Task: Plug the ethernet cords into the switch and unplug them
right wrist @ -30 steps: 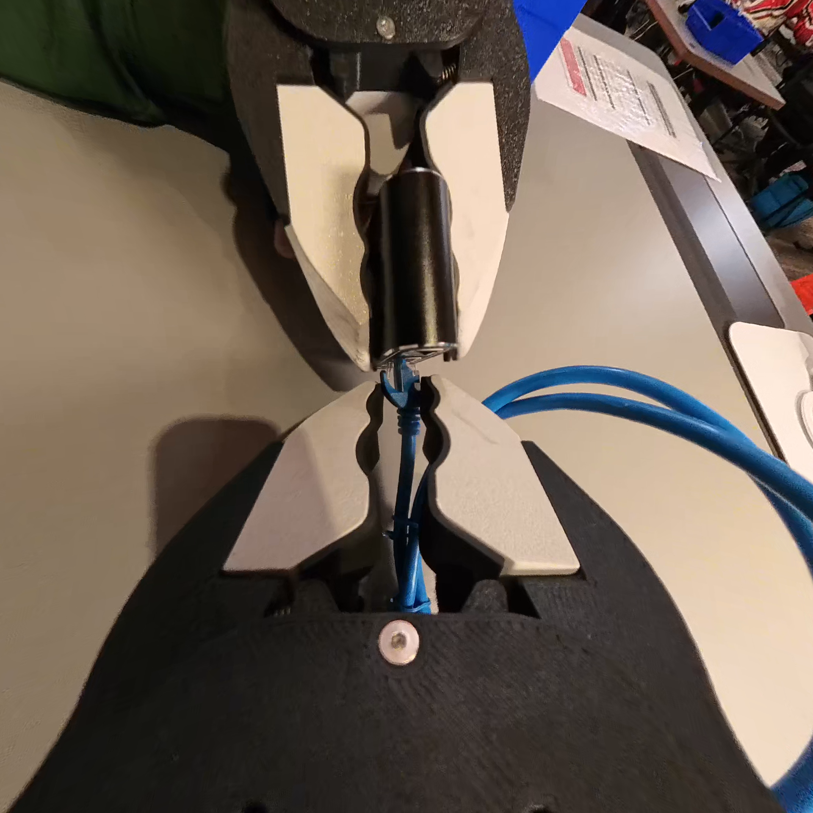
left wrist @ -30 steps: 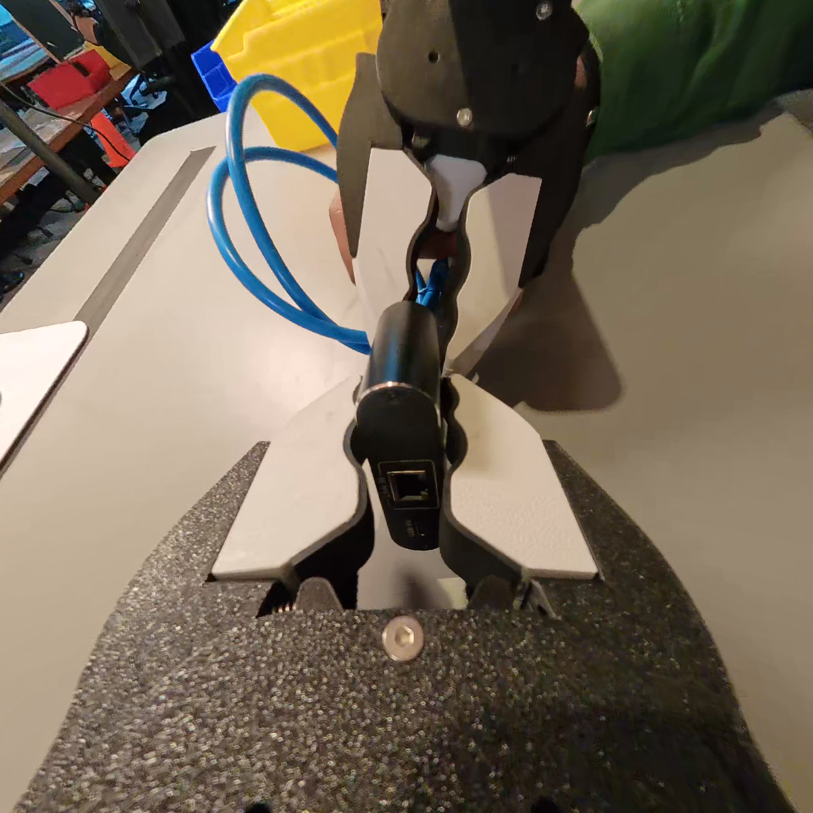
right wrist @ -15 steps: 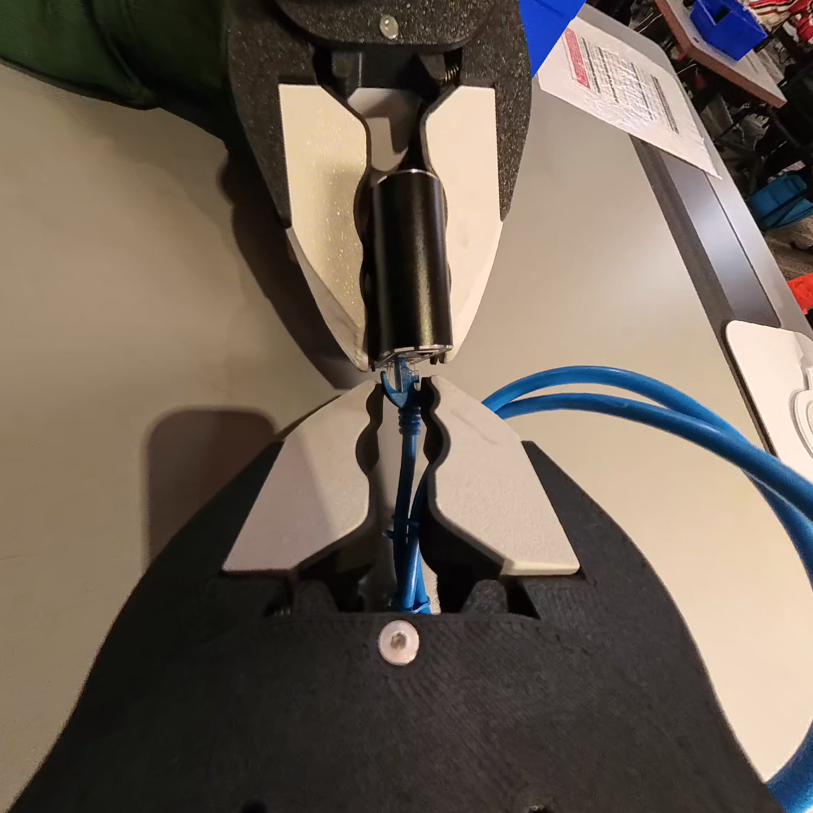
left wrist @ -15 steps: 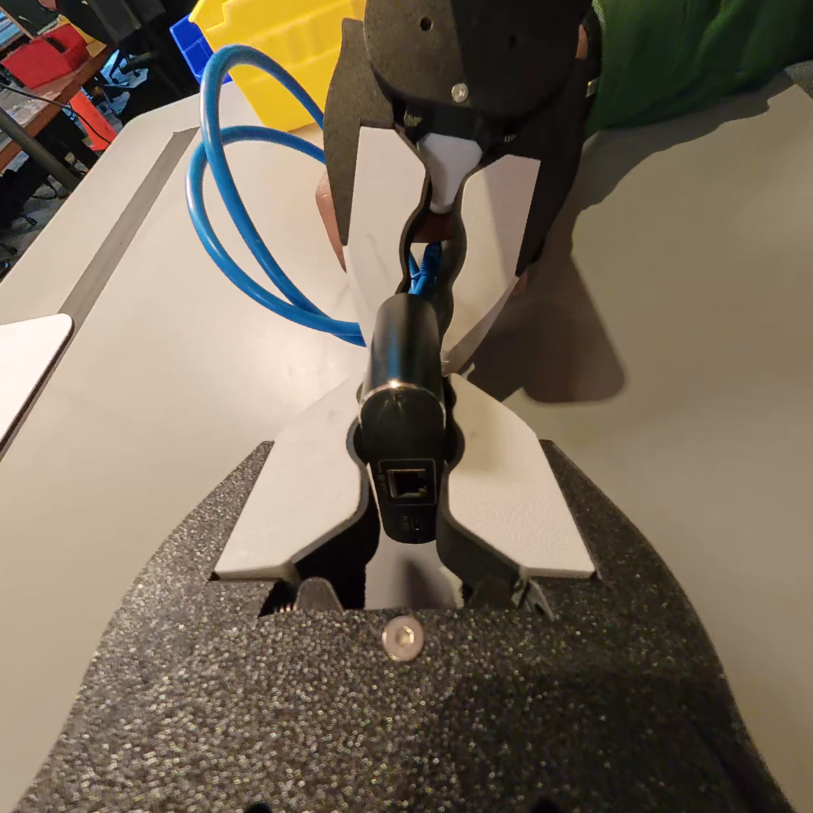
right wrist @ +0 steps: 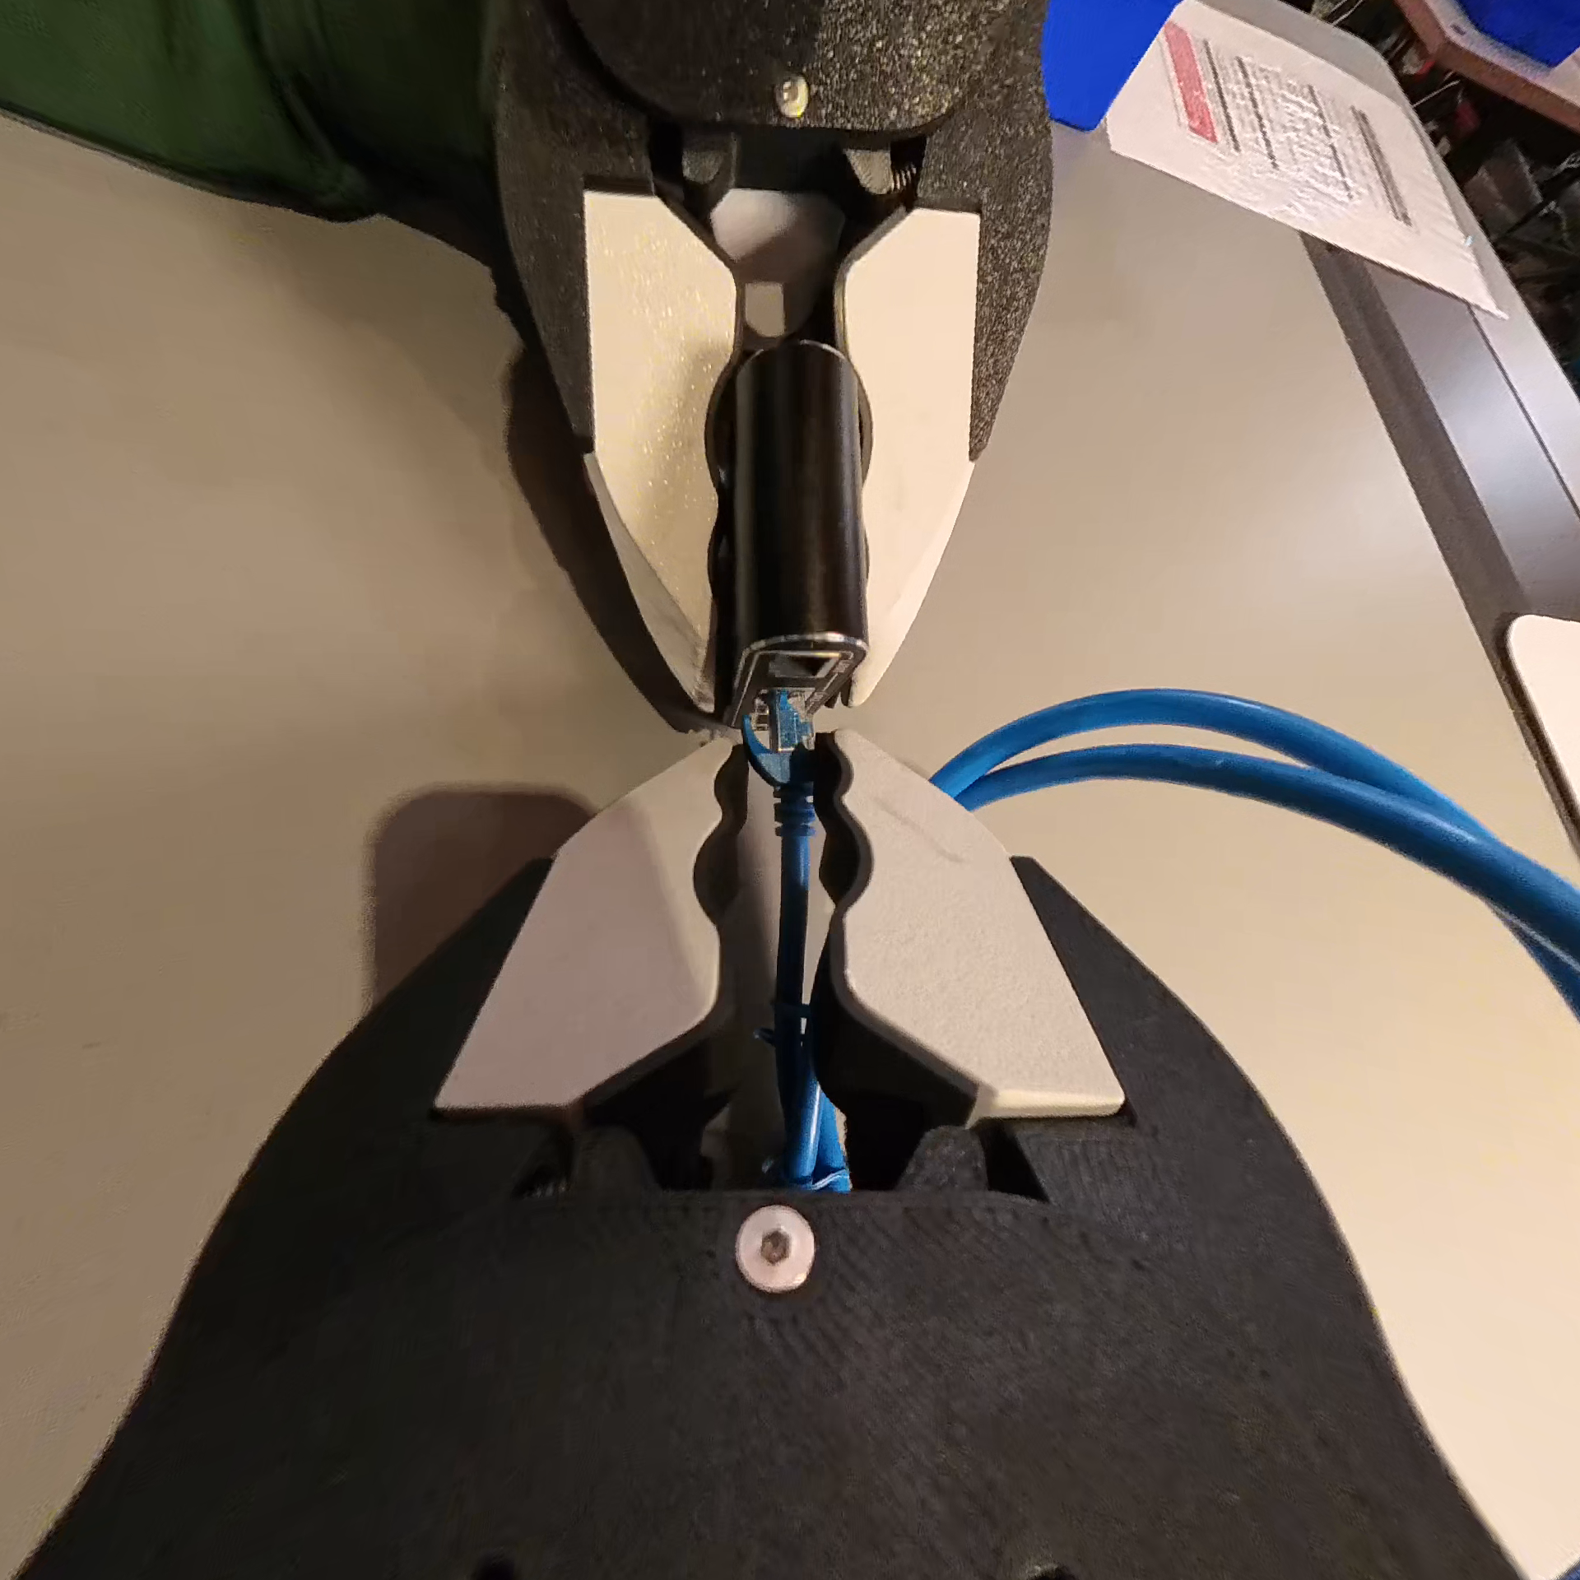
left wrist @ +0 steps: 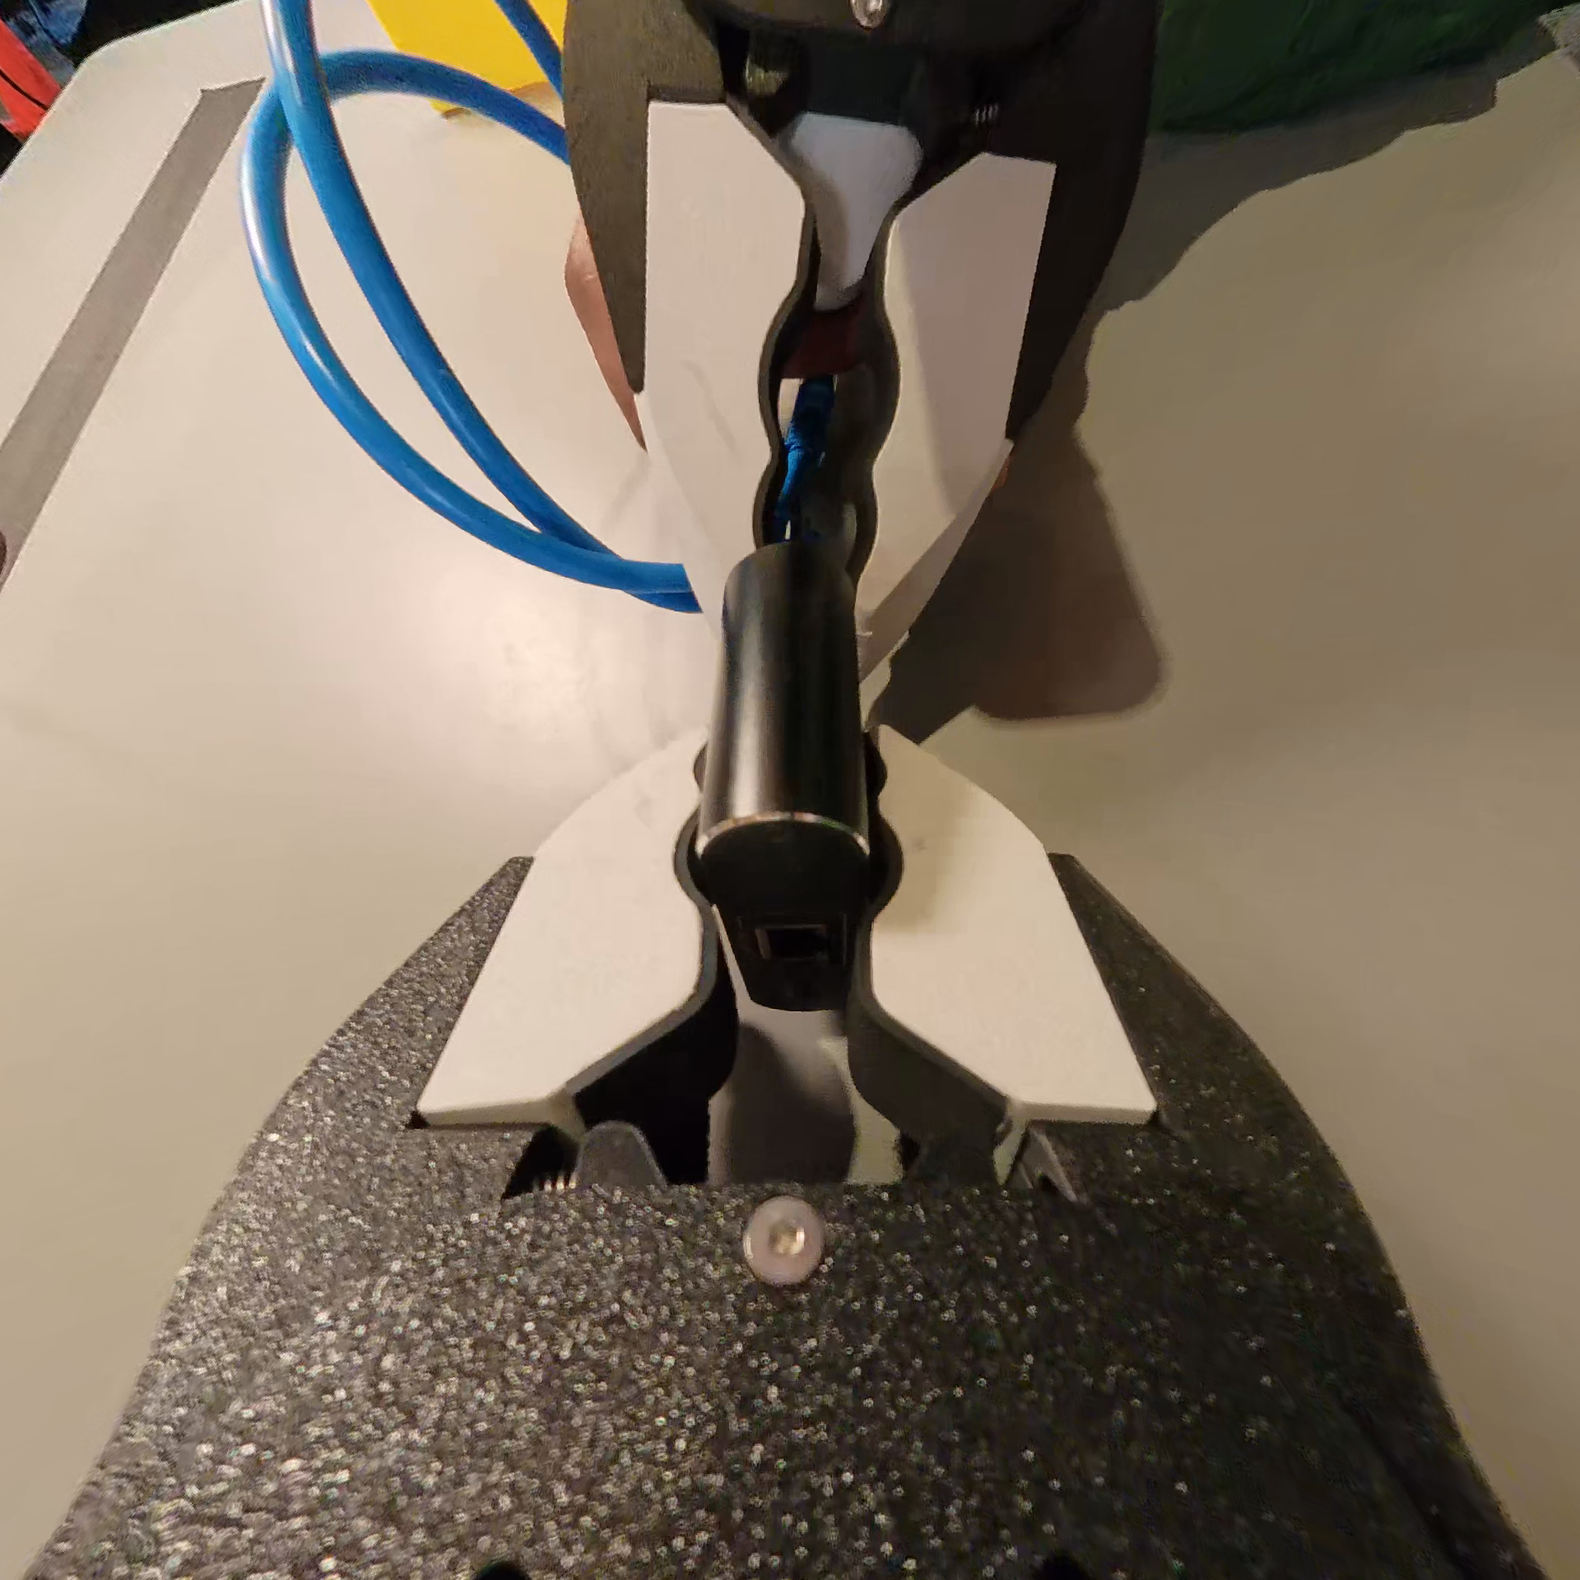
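Beige table point(right wrist: 256, 598), glossy black cylindrical switch point(right wrist: 799, 513), blue ethernet cord point(right wrist: 795, 898) plugged in

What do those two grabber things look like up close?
The left gripper has a speckled dark grey body; the right gripper has a plain black one. Both have pale grey wedge-shaped fingers with wavy inner edges and one silver screw. A green sleeve shows behind.

Beige table point(right wrist: 256, 598), printed sheet point(right wrist: 1299, 145)
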A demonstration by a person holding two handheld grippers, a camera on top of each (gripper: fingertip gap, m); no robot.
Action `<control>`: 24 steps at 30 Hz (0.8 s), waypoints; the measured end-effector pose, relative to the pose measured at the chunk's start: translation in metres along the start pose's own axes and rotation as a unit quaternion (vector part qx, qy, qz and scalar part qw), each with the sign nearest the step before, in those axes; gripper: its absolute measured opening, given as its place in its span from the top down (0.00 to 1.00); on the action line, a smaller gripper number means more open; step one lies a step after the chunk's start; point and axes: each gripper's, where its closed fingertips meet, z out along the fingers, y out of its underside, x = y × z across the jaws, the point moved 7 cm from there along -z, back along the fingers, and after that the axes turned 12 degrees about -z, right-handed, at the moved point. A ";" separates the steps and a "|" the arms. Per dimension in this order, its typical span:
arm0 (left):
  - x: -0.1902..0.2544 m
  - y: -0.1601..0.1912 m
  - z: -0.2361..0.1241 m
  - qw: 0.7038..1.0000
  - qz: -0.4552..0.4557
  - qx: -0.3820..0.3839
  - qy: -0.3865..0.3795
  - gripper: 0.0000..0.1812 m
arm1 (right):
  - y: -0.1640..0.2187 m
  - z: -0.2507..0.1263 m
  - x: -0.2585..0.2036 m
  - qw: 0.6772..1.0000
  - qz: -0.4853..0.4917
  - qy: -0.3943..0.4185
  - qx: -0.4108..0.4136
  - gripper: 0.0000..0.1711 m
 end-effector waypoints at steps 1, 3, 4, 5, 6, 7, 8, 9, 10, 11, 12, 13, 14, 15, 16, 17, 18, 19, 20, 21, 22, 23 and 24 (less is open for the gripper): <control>0.000 0.000 0.000 1.000 0.001 0.000 -0.001 0.84 | 0.000 0.000 0.000 1.000 0.000 0.000 0.001 0.91; 0.000 0.000 0.000 1.000 0.002 0.001 -0.005 0.84 | 0.000 0.000 0.000 1.000 -0.004 0.005 0.000 0.91; 0.000 0.000 0.000 1.000 0.002 0.001 -0.009 0.84 | 0.000 0.000 0.000 1.000 -0.006 0.011 -0.003 0.91; 0.000 0.000 0.001 1.000 0.003 0.002 -0.011 0.84 | 0.000 0.000 0.000 1.000 -0.008 0.015 -0.006 0.91; 0.000 -0.001 0.001 1.000 0.005 0.003 -0.014 0.84 | 0.000 0.000 0.000 1.000 -0.010 0.017 -0.009 0.91; 0.000 -0.001 0.002 1.000 0.006 0.004 -0.017 0.84 | 0.000 0.000 0.000 1.000 -0.011 0.019 -0.012 0.90; 0.000 -0.002 0.002 1.000 0.007 0.005 -0.020 0.84 | 0.000 0.000 0.000 1.000 -0.013 0.021 -0.014 0.90; 0.000 -0.002 0.002 1.000 0.009 0.005 -0.021 0.84 | 0.000 0.000 0.000 1.000 -0.014 0.022 -0.015 0.90; 0.000 -0.002 0.002 1.000 0.009 0.006 -0.022 0.84 | 0.000 0.000 0.000 1.000 -0.016 0.022 -0.014 0.90; 0.000 -0.002 0.002 1.000 0.009 0.006 -0.022 0.84 | 0.000 -0.001 0.000 1.000 -0.017 0.023 -0.015 0.90; 0.000 -0.002 0.002 1.000 0.009 0.006 -0.022 0.84 | -0.001 -0.001 0.000 0.999 -0.017 0.024 -0.014 0.90; 0.000 -0.002 0.002 1.000 0.009 0.006 -0.022 0.84 | -0.001 0.000 0.000 0.999 -0.018 0.024 -0.015 0.90; 0.000 -0.002 0.003 1.000 0.009 0.006 -0.023 0.84 | -0.001 0.000 0.000 0.999 -0.018 0.025 -0.016 0.90; 0.000 -0.002 0.003 1.000 0.010 0.007 -0.024 0.84 | -0.001 0.000 0.000 0.999 -0.019 0.027 -0.017 0.90; 0.000 -0.002 0.003 1.000 0.010 0.007 -0.025 0.84 | -0.001 0.000 0.000 0.999 -0.020 0.028 -0.019 0.90; 0.000 -0.003 0.003 1.000 0.010 0.008 -0.026 0.84 | -0.001 0.000 0.000 0.999 -0.021 0.029 -0.020 0.90; 0.000 -0.003 0.003 1.000 0.011 0.009 -0.026 0.84 | -0.002 0.000 0.000 0.999 -0.023 0.030 -0.021 0.90; 0.000 -0.003 0.003 1.000 0.011 0.010 -0.026 0.84 | -0.002 0.001 0.000 0.999 -0.023 0.031 -0.021 0.90; 0.000 -0.004 0.004 1.000 0.011 0.011 -0.027 0.84 | -0.002 0.001 0.000 0.999 -0.021 0.033 -0.022 0.90; 0.000 -0.004 0.004 0.999 0.011 0.011 -0.029 0.84 | -0.002 0.002 0.001 0.999 -0.019 0.036 -0.024 0.90; 0.000 -0.004 0.004 0.999 0.011 0.012 -0.030 0.84 | -0.002 0.003 0.001 0.999 -0.016 0.036 -0.026 0.90; 0.000 -0.004 0.004 0.999 0.011 0.012 -0.032 0.84 | -0.002 0.003 0.001 0.999 -0.013 0.037 -0.028 0.90; 0.000 -0.004 0.004 0.999 0.012 0.013 -0.033 0.84 | -0.002 0.003 0.002 0.999 -0.011 0.037 -0.029 0.91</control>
